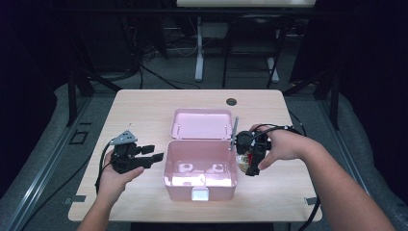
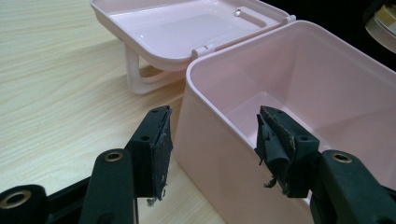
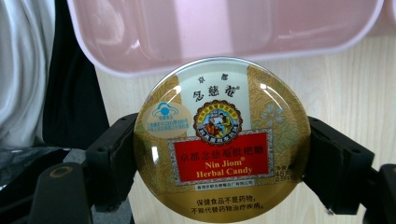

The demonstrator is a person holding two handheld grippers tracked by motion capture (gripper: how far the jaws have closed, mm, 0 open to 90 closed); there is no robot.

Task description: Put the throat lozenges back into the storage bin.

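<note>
Our right gripper [image 3: 219,154] clamps the round gold candy tin [image 3: 222,140] beside the open pink plastic box [image 1: 200,168], probably just above its rim; next we lower it inside. Our left gripper [image 2: 212,144] waits open.

candy tin [image 3: 222,140] | lid, red panel: "Nin Jiom® Herbal Candy" | Chinese characters above and below | net weight print too small

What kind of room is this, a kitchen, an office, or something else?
Probably a lab or recording workspace, not a home. A bare wooden table stands amid dark surroundings, cables trail over the grey floor behind it, and a person works with handheld grippers around a pink box.
</note>
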